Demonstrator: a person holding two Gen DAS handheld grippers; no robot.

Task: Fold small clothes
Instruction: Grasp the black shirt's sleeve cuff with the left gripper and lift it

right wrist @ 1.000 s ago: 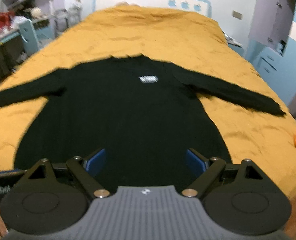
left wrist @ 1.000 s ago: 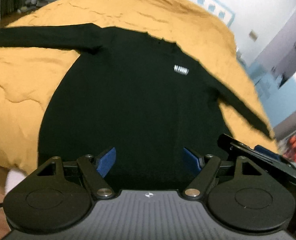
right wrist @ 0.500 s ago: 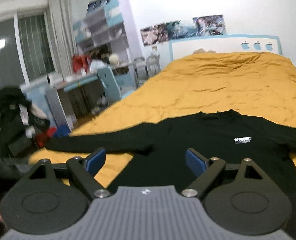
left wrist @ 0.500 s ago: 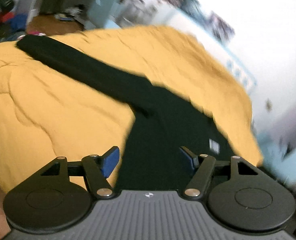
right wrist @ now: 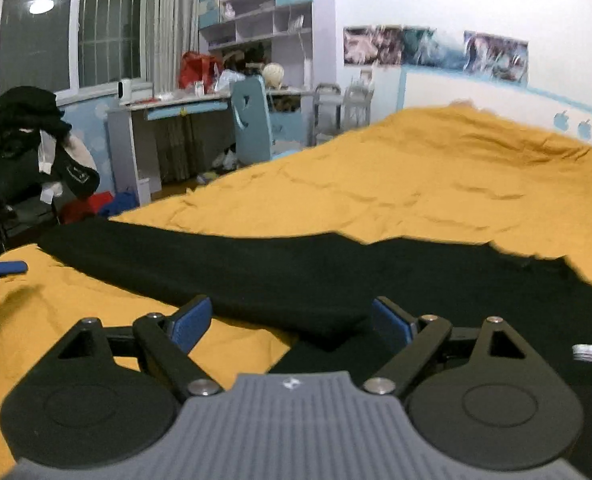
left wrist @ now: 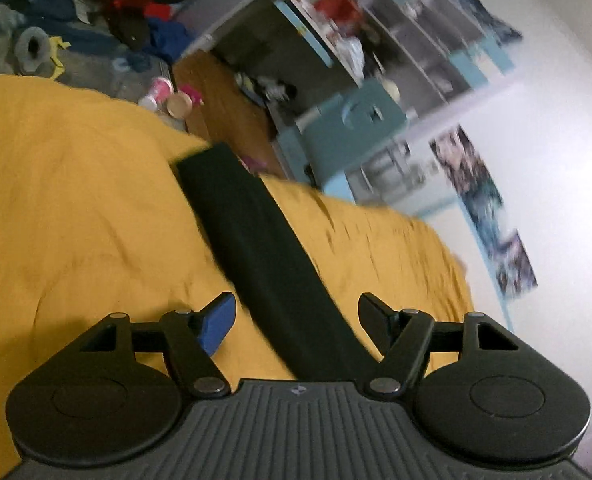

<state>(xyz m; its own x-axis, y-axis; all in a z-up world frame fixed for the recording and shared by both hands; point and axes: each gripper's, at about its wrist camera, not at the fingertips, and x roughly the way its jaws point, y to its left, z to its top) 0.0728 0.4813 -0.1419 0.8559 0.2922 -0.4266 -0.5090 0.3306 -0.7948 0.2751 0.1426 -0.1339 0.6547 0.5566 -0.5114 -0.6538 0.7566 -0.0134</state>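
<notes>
You've swung both grippers off the shirt's body to its sleeve (left wrist: 256, 248) — left gripper (left wrist: 296, 320) narrowed slightly, probably still above it; right gripper (right wrist: 292, 320) open, empty.

left gripper (left wrist: 296, 322) fingers spread, rolled sideways, right gripper (right wrist: 290, 322) fingers spread, nothing gripped

each claw (left wrist: 296, 326) (right wrist: 290, 324) has black linkage arms, silver pivot screws, round black discs, blue-padded fingers (left wrist: 215, 328) and a ribbed grey housing.
</notes>
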